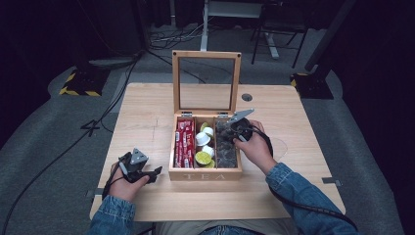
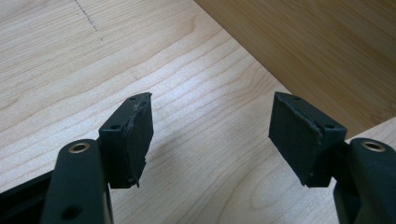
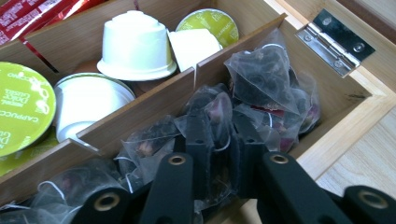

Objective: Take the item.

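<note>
A wooden tea box (image 1: pixel 205 175) stands mid-table with its glass lid (image 1: pixel 175 83) raised. Red sachets (image 1: pixel 184 142) fill its left compartment, coffee capsules (image 1: pixel 204 144) the middle one and pyramid tea bags (image 1: pixel 225 147) the right one. My right gripper (image 1: pixel 234 132) reaches down into the right compartment. In the right gripper view its jaws (image 3: pixel 223 140) are shut on a clear tea bag (image 3: pixel 218 109) among the others. My left gripper (image 1: pixel 147 174) rests on the table (image 1: pixel 147 112) beside the box's front left corner. It is open (image 2: pixel 210 126) with nothing between its jaws.
White and green-topped capsules (image 3: pixel 134 44) lie just left of the divider (image 3: pixel 154 100) next to the tea bags. A metal hinge (image 3: pixel 336 39) sits at the box's back rim. The box wall (image 2: pixel 317 51) is close ahead of the left gripper. Dark floor and stands surround the table.
</note>
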### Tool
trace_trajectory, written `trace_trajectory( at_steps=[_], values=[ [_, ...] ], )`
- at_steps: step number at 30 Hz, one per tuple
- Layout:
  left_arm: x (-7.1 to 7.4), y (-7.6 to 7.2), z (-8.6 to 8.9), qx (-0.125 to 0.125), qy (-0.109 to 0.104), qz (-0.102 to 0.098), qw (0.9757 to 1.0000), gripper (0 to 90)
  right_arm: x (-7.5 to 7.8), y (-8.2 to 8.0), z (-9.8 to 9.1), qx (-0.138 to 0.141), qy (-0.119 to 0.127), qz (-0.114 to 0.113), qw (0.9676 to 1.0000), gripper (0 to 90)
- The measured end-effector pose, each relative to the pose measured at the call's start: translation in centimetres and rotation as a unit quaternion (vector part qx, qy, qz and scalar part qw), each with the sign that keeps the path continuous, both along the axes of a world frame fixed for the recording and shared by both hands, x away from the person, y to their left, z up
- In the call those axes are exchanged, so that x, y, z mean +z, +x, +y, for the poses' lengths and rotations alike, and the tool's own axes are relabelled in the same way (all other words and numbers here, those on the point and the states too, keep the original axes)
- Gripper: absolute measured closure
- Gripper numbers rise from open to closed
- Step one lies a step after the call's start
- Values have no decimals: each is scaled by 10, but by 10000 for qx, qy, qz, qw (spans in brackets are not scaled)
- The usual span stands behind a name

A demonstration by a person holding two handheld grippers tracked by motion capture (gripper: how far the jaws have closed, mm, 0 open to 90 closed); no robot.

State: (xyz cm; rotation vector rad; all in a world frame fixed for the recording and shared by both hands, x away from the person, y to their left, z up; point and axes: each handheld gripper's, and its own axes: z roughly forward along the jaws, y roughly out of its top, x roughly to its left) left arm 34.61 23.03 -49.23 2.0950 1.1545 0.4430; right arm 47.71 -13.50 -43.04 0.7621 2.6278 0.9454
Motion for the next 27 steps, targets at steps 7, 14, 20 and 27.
trace_trajectory(
  at_steps=[7,14,20,27],
  values=[
    [-1,1,0,-6,26,0,10000,312,2,-2,0,49,85,3,10000,850],
    [-2,2,1,-4,66,23,10000,311,7,-3,-2,45,227,-24,9997,851],
    [-4,2,1,6,62,43,10000,310,16,-4,-4,65,389,-102,9992,850],
    [-4,3,2,11,90,57,9999,309,33,-8,-8,97,587,-237,9979,850]
  ],
)
